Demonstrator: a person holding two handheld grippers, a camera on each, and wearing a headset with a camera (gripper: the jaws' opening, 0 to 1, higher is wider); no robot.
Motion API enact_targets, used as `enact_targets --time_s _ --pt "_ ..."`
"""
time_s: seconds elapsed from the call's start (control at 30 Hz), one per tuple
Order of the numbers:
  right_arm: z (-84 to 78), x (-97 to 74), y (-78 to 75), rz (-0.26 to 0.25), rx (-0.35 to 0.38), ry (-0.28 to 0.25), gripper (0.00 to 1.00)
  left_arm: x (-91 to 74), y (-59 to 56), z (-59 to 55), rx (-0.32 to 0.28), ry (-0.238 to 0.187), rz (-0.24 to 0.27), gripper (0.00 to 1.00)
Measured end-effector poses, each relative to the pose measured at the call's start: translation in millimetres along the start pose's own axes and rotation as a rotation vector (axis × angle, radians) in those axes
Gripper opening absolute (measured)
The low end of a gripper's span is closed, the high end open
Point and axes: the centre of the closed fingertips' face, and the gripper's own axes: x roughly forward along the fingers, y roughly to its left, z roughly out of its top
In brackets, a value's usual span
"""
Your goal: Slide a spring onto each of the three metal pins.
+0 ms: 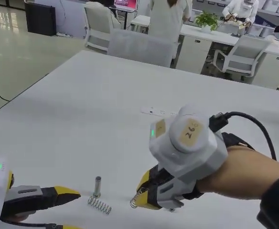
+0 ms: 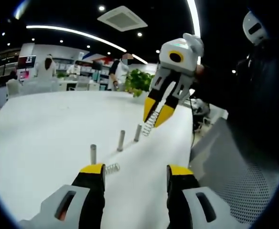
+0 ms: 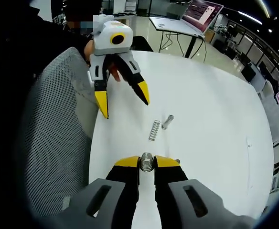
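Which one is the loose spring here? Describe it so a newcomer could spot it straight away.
On the white table, near the person's edge, a short metal pin stands upright between the left gripper and the right gripper. The loose spring lies on its side beside that pin's base. Unlike the other spring, clamped in the right gripper's jaws, nothing holds it.

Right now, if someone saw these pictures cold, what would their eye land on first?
The right gripper, low over the white table, is shut on a small spring pinched between its yellow tips. Next come the three metal pins standing upright in a row on the table. A second spring lies loose beside the pin nearest the open left gripper.
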Motion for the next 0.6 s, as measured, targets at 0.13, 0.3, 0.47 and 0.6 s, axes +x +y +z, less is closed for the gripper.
enact_targets --time_s 0.13,0.3,0.47,0.6 --pt "-8.1 -5.5 -8.8 -0.023 0.02 0.006 0.08 0.0 1.0 -0.7 0.0 0.001 0.005 0.48" --pt "-14.7 -8.0 -19.8 -0.048 0.039 0.014 0.08 1.3 -1.2 -3.1 0.002 0.01 0.001 0.48" --pt "-17.7 -6.2 -32.6 -0.074 0.044 0.031 0.08 2.1 -2.8 -5.2 0.009 0.02 -0.002 0.48" --pt "-16.8 -3.2 -39.6 -0.079 0.046 0.034 0.08 2.2 -2.3 -5.0 0.01 0.018 -0.001 0.48"
